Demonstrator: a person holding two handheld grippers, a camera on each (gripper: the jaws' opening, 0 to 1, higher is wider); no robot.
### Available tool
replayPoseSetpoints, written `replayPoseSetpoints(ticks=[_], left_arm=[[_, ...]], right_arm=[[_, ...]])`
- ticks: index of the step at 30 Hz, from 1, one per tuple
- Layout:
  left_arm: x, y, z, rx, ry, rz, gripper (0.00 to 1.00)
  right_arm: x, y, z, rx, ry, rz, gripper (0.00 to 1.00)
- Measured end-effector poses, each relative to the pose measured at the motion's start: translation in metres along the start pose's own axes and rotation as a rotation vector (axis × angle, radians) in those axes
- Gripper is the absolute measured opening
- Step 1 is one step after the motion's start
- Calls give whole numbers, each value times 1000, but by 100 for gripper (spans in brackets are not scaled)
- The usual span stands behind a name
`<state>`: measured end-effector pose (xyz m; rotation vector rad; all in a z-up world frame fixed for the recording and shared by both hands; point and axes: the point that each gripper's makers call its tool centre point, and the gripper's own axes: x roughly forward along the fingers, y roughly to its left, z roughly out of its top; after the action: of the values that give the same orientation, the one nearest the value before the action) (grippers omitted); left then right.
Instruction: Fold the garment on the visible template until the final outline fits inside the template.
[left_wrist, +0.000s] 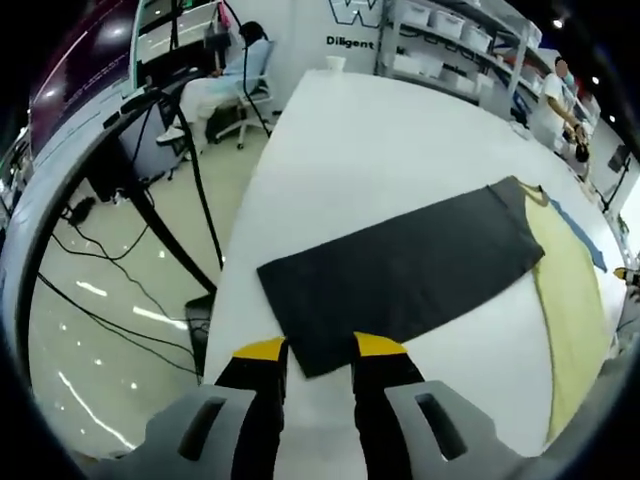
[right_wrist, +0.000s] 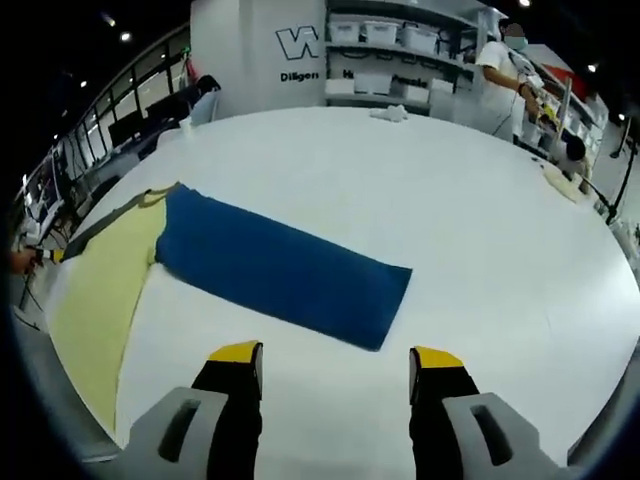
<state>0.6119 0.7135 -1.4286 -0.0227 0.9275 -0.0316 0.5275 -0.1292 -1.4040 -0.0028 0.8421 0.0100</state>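
In the left gripper view, the left gripper (left_wrist: 320, 350) is seen with its jaws a little apart, nothing held, their yellow tips at the near edge of a dark folded garment (left_wrist: 400, 272) lying on the white table (left_wrist: 380, 140). Beyond the garment's far end a pale yellow template (left_wrist: 572, 290) is seen. In the right gripper view, the same garment (right_wrist: 280, 265) appears blue, ahead of the right gripper (right_wrist: 337, 355), whose jaws are wide apart and empty above bare table (right_wrist: 480, 230); the template (right_wrist: 105, 280) lies to the left.

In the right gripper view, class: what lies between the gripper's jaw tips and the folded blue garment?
Nothing. In the right gripper view, only bare white table separates the open right gripper from the near edge of the blue garment. The yellow template lies off to the side.
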Motion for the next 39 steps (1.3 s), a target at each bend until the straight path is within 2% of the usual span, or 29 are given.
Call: replayPoseSetpoints(ticks=[5, 11, 16, 18, 20, 22, 24, 28, 30, 32, 39], left_arm=[[3, 1, -3, -5, 18, 10, 24], [6, 8, -3, 18, 26, 49, 15], [8, 8, 0, 2, 39, 52, 12], [11, 9, 2, 25, 54, 50, 9], [12, 4, 2, 35, 65, 44, 1], [12, 3, 2, 77, 79, 55, 1], [11, 1, 1, 86, 82, 54, 1], [10, 4, 1, 69, 89, 45, 1], [10, 3, 0, 71, 93, 43, 1], [10, 2, 0, 75, 93, 43, 1], [10, 2, 0, 50, 92, 42, 1]], right_arm=[[7, -4, -1, -3, 12, -6, 56], [15, -11, 0, -17, 24, -26, 54], [22, -17, 2, -10, 31, -44, 52], [26, -19, 3, -11, 43, -52, 50], [31, -20, 4, -20, 48, -60, 49], [34, -21, 4, -15, 54, -69, 47], [37, -20, 5, 0, 54, -70, 45], [43, -20, 4, 28, 64, -83, 41], [45, -22, 0, 66, 87, -95, 36], [46, -25, -1, 61, 88, -110, 33], [50, -31, 1, 126, 86, -122, 30]])
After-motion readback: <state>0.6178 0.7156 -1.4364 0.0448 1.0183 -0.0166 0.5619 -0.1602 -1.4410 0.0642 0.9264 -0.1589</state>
